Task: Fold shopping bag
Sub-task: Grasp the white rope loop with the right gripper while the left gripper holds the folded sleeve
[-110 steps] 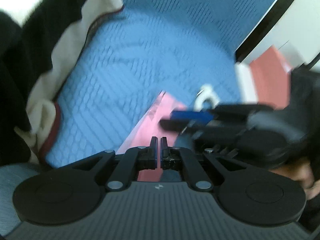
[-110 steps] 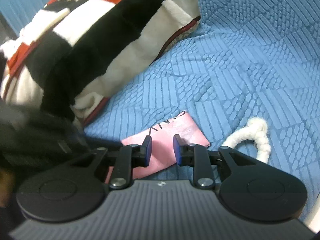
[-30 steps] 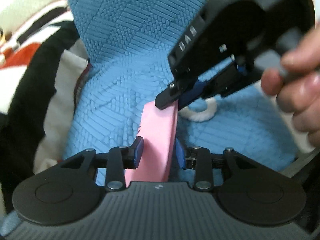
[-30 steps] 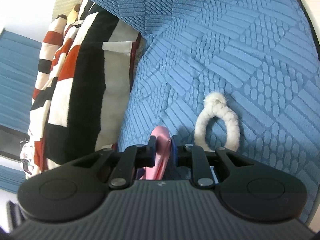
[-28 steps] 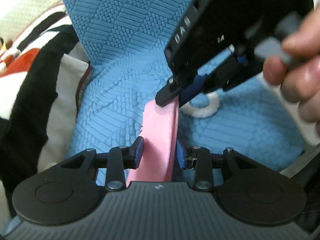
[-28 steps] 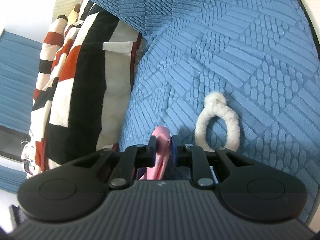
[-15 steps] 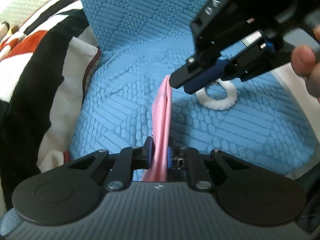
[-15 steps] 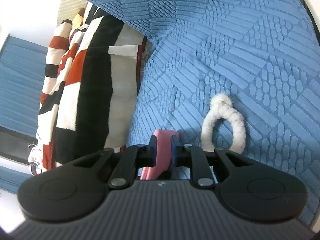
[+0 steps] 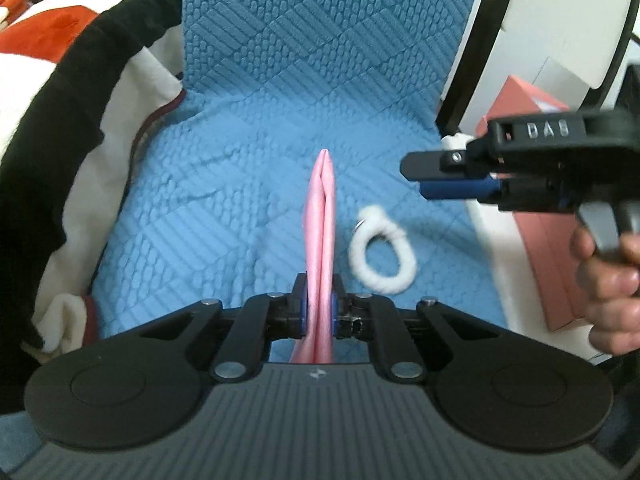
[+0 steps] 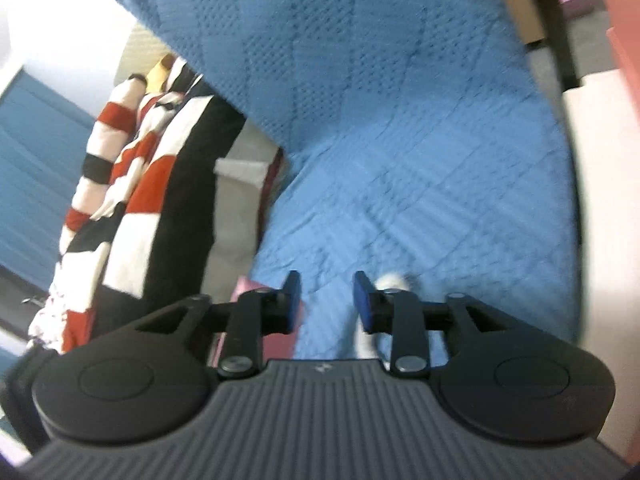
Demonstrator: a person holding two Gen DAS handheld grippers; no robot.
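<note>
The pink shopping bag (image 9: 320, 232) is folded into a narrow strip and stands on edge over the blue quilted cover (image 9: 248, 112). My left gripper (image 9: 319, 308) is shut on the near end of the strip. My right gripper (image 10: 327, 300) is open with nothing between its fingers. In the left wrist view the right gripper (image 9: 416, 176) hovers to the right of the bag, held by a person's hand (image 9: 608, 264). A sliver of the pink bag (image 10: 244, 284) shows behind its left finger in the right wrist view.
A white rope ring (image 9: 382, 252) lies on the cover just right of the bag. A red, black and white striped blanket (image 9: 60, 92) is heaped on the left. A white panel with a black rim (image 9: 520, 40) and a coral box (image 9: 540, 200) stand at the right.
My right gripper let go of the bag's far end, opened and drew away to the right. The left gripper stays shut on the bag, whose free end now points away.
</note>
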